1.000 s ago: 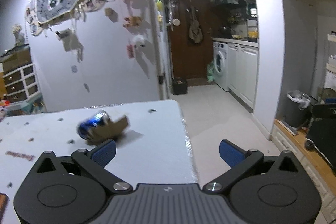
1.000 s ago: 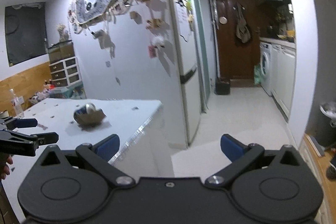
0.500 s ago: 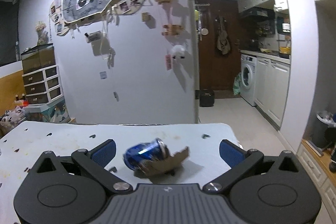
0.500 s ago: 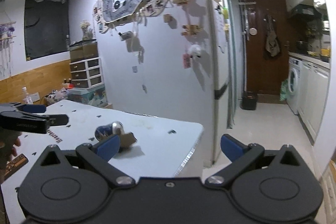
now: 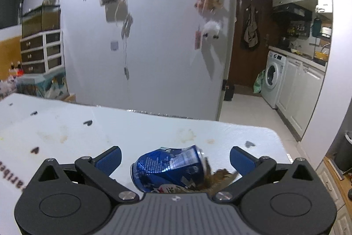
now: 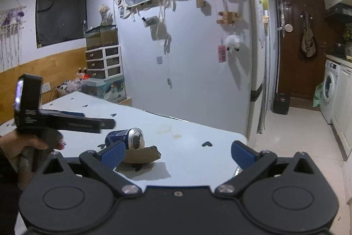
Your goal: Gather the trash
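Note:
A crushed blue can (image 5: 171, 165) lies on its side on the white table (image 5: 154, 131), with a brown cardboard scrap (image 5: 216, 180) against its right end. My left gripper (image 5: 175, 159) is open, and the can sits between its blue pads without touching them. In the right wrist view the can (image 6: 124, 139) and cardboard scrap (image 6: 142, 154) lie just past my open, empty right gripper (image 6: 178, 152), near its left finger. The left gripper (image 6: 66, 121) shows there from the side, hand-held, just left of the can.
The table's right edge (image 6: 242, 140) drops to a tiled floor leading to a kitchen with a washing machine (image 5: 271, 82). A dark waste bin (image 5: 344, 151) stands at the far right. A decorated white wall (image 5: 143, 36) rises behind the table. Small dark stickers dot the tabletop.
My left gripper has moved in over the table so the can now sits between its open fingers. My right gripper has also come closer to the can and cardboard.

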Demonstrator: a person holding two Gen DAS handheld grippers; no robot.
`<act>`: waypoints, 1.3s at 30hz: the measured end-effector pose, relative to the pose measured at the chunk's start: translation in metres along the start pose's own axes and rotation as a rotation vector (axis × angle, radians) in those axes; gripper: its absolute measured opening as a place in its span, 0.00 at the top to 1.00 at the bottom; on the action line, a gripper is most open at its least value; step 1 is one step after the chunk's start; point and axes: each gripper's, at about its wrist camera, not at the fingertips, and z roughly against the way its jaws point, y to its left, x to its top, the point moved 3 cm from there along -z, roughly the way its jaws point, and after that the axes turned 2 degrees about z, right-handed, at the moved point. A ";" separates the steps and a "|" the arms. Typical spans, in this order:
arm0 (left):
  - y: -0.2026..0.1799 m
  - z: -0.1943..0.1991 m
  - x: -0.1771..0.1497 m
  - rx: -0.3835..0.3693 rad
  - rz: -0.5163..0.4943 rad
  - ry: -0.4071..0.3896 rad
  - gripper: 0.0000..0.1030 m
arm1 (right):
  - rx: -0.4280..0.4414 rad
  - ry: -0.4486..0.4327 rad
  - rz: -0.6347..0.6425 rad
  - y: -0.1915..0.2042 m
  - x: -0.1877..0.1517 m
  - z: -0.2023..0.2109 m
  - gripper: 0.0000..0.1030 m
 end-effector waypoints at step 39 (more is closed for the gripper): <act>0.063 -0.076 -0.010 -0.205 0.176 0.111 0.00 | 0.133 0.337 -0.165 0.039 -0.063 -0.144 0.92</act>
